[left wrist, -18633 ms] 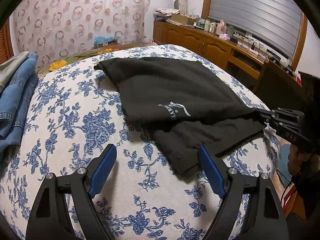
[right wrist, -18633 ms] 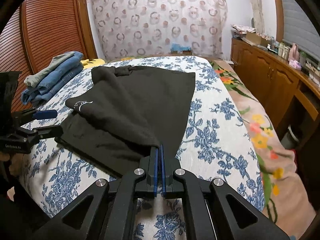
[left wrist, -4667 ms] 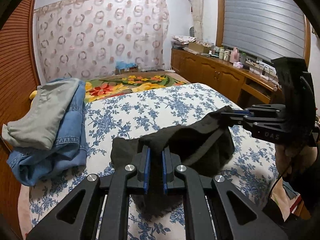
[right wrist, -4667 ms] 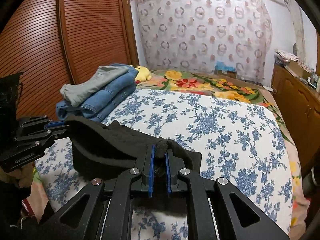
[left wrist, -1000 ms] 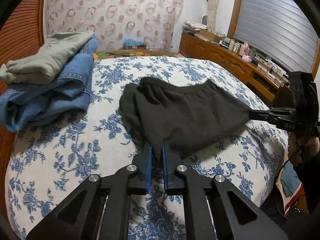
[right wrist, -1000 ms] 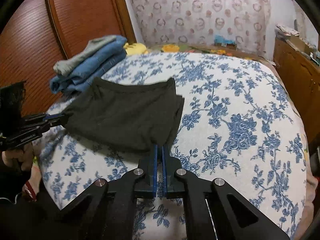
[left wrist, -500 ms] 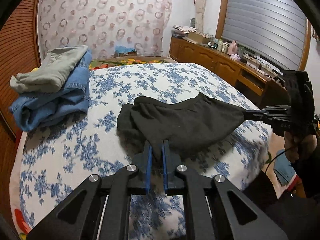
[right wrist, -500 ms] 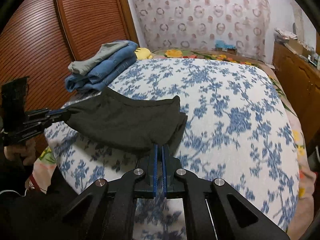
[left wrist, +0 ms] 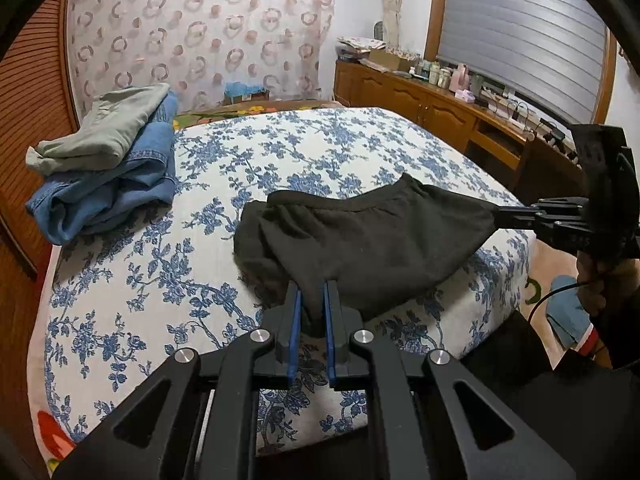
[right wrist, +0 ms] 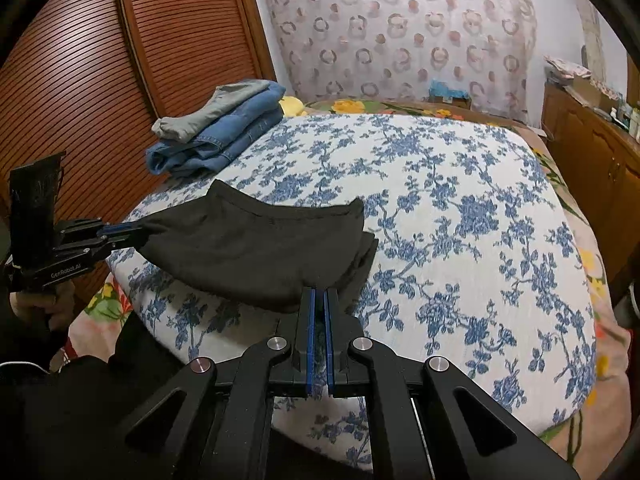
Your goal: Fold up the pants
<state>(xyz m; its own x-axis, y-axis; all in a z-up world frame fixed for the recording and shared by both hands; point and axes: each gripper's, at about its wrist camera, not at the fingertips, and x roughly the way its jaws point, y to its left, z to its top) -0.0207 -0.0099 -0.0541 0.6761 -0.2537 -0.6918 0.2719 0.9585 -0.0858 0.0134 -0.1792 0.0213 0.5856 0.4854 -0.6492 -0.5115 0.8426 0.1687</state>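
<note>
While pinched at opposite corners by left hand-held gripper (left wrist: 312,312) and right hand-held gripper (right wrist: 318,312), folded black pants (left wrist: 372,236) stretched taut over bed's (left wrist: 132,280) near edge, presumably for smoothing.

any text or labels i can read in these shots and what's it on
"GenRobot.AI" in small white letters on the side of the left gripper, seen from the right wrist view.
Bottles and boxes on the wooden counter: any labels too small to read.
Black pants: no print showing.
</note>
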